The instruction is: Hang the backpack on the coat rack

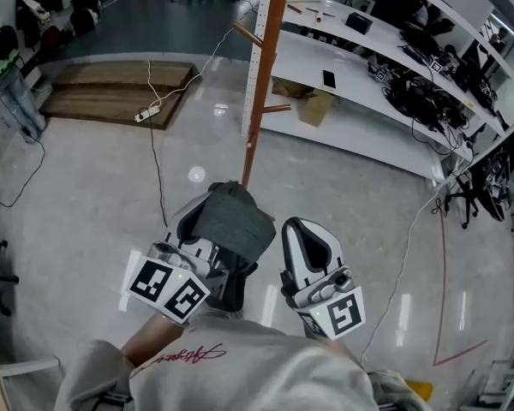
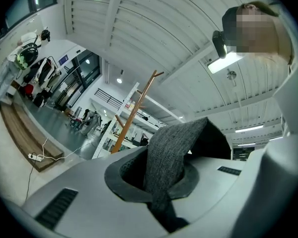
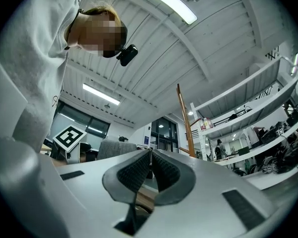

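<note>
- You have two grippers. The left gripper (image 1: 207,225) is clamped on the backpack's grey strap (image 1: 236,217). The right gripper (image 1: 300,226) has its jaws pressed together with nothing between them.
- There is one backpack. Its grey fabric drapes over your left jaws, on the near side of the coat rack's foot and not touching it.
- There is one coat rack (image 1: 261,75), an orange-brown pole, and three pegs (image 1: 245,33) show on it.
- Also in view are one power strip (image 1: 146,114), one cardboard box (image 1: 313,106) and one wooden platform (image 1: 120,91).
- Each gripper carries a marker cube (image 1: 168,288) with black squares. The red script on your sweatshirt (image 1: 182,355) is too small to read.
- The glossy floor (image 1: 86,195) ahead is open. A thin cable (image 1: 158,182) crosses it towards your left gripper.
- White shelving (image 1: 368,75) stands just right of the rack, and a red line (image 1: 445,264) marks the floor at the right.
</note>
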